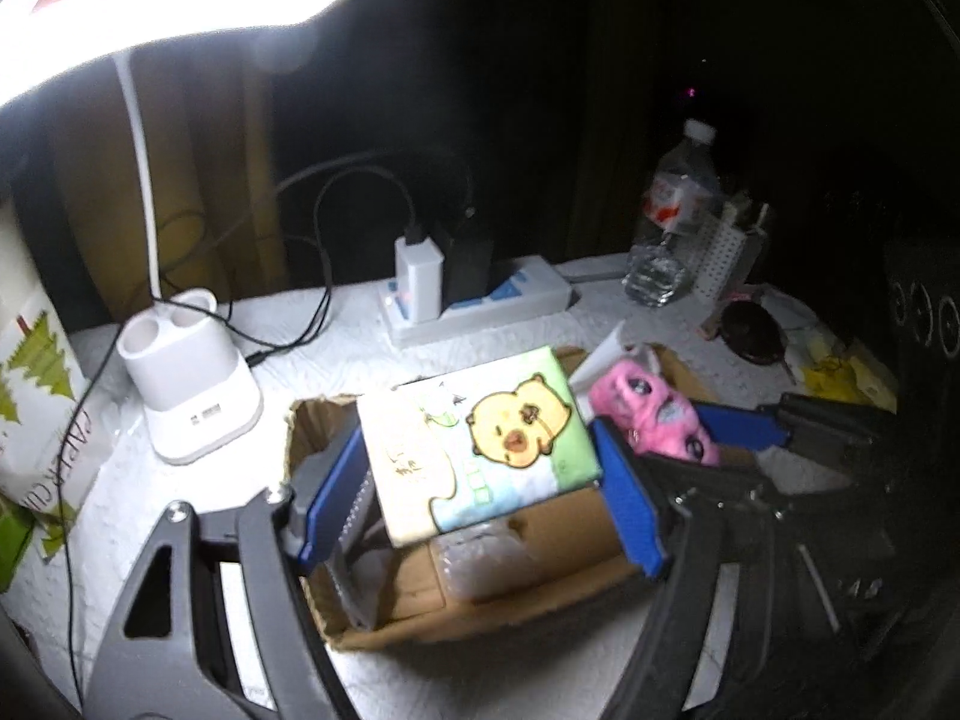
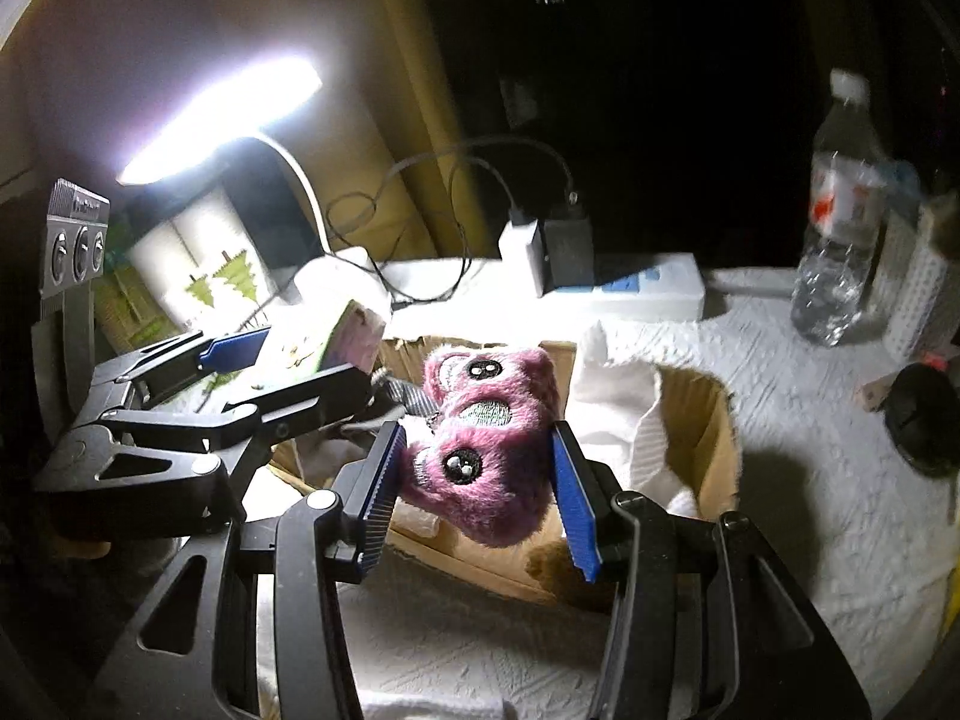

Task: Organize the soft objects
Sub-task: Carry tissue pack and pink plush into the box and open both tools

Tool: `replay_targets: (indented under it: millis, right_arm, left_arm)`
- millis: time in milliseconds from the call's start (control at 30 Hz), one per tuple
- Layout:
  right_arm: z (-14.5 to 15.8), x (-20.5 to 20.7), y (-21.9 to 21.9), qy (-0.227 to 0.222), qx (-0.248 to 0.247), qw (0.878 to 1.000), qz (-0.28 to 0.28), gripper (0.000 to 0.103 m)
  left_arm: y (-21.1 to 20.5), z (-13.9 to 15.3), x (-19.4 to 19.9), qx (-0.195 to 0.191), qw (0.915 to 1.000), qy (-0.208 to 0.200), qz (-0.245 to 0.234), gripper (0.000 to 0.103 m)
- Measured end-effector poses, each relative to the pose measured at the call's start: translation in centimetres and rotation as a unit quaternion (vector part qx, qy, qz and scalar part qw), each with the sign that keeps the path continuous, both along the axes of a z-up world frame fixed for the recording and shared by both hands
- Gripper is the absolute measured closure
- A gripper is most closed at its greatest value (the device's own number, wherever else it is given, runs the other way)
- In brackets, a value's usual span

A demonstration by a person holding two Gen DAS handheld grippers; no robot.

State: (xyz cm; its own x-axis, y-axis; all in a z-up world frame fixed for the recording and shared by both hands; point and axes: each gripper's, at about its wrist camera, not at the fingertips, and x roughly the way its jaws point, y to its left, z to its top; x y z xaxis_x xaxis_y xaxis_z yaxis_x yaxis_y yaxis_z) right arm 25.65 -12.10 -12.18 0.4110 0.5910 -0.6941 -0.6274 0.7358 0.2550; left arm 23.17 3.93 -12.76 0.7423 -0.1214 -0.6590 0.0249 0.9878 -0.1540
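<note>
Lamp-lit white tabletop (image 1: 180, 492) is carrying an open cardboard box (image 1: 480, 612), over which both tools are poised, apparently for stowing: left gripper (image 1: 480, 498) is clamping the chick-print tissue pack (image 1: 480, 444), right gripper (image 2: 474, 498) is pinching the pink plush toy (image 2: 480, 438), jaws part-closed.

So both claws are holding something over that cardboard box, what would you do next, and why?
Probably lower the right gripper a little and open it, so the pink plush toy drops into the cardboard box. The toy already hangs above the box's open top, squeezed between the blue pads, while the left gripper holds the chick-print tissue pack over the same box.
</note>
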Motion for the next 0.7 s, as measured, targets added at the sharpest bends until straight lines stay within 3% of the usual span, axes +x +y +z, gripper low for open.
replay_targets:
  millis: [200, 467, 700]
  right_arm:
    - [-1.7, 1.0, 0.6, 0.030, -0.003, 1.000, 0.001, 0.052]
    - [-3.1, 1.5, 0.9, 0.051, -0.012, 0.999, -0.003, 0.052]
    - [-3.7, 1.3, 1.3, 0.067, -0.020, 0.997, -0.016, 0.048]
  left_arm:
    - [1.2, -3.1, 2.8, -0.021, 0.9990, 0.038, 0.001, 0.028]
    - [2.6, -4.3, 4.1, -0.043, 0.9982, 0.039, 0.015, 0.025]
    - [3.8, -3.2, 2.9, -0.050, 0.9981, 0.021, 0.029, 0.017]
